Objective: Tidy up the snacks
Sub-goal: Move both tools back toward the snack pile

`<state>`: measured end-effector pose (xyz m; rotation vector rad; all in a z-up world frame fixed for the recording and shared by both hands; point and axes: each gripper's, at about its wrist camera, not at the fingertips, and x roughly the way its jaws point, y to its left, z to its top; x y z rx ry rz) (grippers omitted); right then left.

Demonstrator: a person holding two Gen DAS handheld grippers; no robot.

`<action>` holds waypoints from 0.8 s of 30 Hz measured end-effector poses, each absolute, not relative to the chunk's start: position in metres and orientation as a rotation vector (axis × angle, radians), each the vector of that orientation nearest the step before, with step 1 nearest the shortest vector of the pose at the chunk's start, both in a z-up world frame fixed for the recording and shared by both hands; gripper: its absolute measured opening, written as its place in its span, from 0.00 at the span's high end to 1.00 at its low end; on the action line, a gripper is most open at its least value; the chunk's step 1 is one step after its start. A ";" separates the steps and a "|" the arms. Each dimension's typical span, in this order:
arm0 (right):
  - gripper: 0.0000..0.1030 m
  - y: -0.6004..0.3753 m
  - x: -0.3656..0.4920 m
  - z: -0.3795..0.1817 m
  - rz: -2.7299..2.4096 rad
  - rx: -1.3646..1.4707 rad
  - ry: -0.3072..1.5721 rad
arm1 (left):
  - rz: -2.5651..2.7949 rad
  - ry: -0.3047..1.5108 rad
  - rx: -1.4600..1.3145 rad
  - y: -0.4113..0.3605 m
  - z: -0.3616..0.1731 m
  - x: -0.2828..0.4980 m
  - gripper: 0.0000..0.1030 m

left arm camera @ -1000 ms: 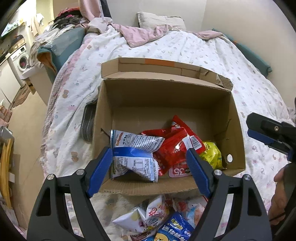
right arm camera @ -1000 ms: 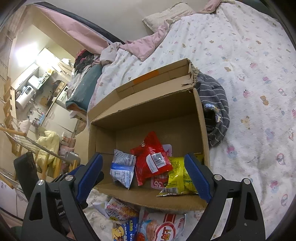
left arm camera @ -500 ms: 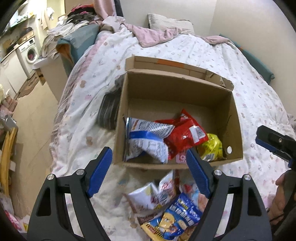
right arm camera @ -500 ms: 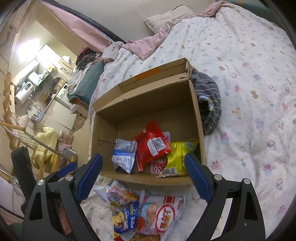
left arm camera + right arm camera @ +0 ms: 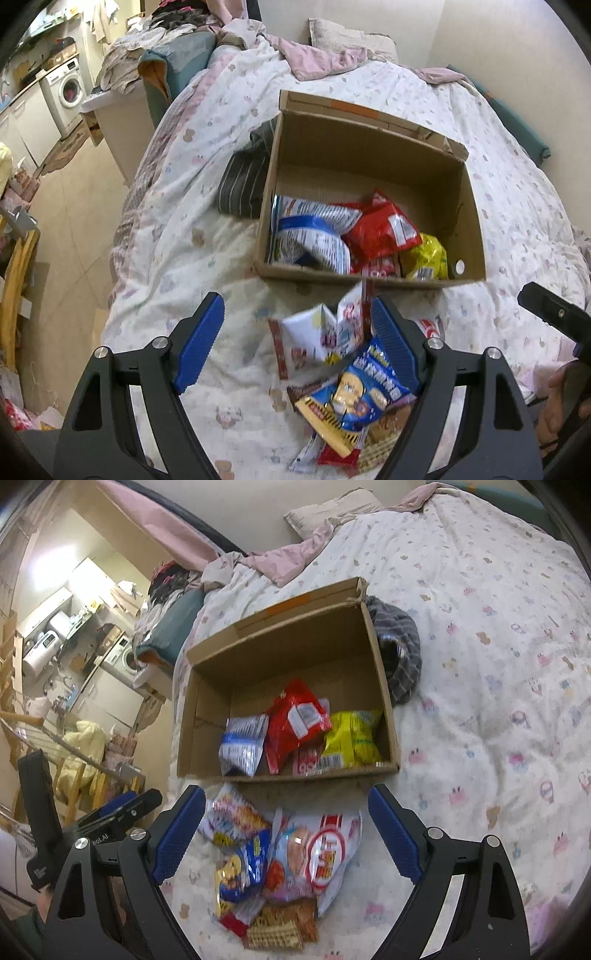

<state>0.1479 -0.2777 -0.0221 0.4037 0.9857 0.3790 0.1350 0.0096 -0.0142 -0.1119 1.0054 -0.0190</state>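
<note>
An open cardboard box (image 5: 369, 155) (image 5: 280, 646) sits on the bed. It holds a blue-and-white bag (image 5: 310, 236) (image 5: 242, 744), a red bag (image 5: 380, 230) (image 5: 295, 720) and a yellow bag (image 5: 424, 258) (image 5: 351, 734). In front of the box lies a loose pile of snacks: a white bag (image 5: 321, 332), a blue-and-yellow bag (image 5: 354, 395) (image 5: 240, 867) and a white bag with a red circle (image 5: 317, 853). My left gripper (image 5: 295, 343) is open and empty above the pile's left side. My right gripper (image 5: 288, 834) is open and empty above the pile.
A striped grey cloth (image 5: 243, 177) (image 5: 402, 653) lies against the box's far-left side. The patterned bedspread (image 5: 498, 664) spreads to the right. The bed's left edge drops to a tiled floor (image 5: 70, 206) with a washing machine (image 5: 68, 88) and a wooden rack (image 5: 74, 746).
Both grippers have pulled back and up from the box; the box looks smaller and the snack pile in front of it has come into full view. Both stay open.
</note>
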 end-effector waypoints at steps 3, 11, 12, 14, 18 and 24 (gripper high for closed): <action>0.11 -0.275 0.137 -0.027 0.376 0.380 1.002 | -0.018 1.013 -0.113 0.013 -0.018 0.126 0.23; 0.11 -0.279 0.124 -0.047 0.363 0.350 1.068 | -0.006 1.040 -0.106 0.023 -0.031 0.116 0.23; 0.11 -0.281 0.123 -0.049 0.366 0.364 1.076 | 0.002 1.046 -0.108 0.026 -0.033 0.116 0.23; 0.11 -0.286 0.121 -0.053 0.382 0.409 1.083 | 0.030 1.061 -0.118 0.032 -0.037 0.116 0.23; 0.11 -0.286 0.120 -0.057 0.379 0.402 1.092 | 0.064 1.110 -0.171 0.044 -0.047 0.119 0.23; 0.11 -0.285 0.123 -0.059 0.374 0.423 1.103 | 0.043 1.273 -0.246 0.046 -0.084 0.124 0.23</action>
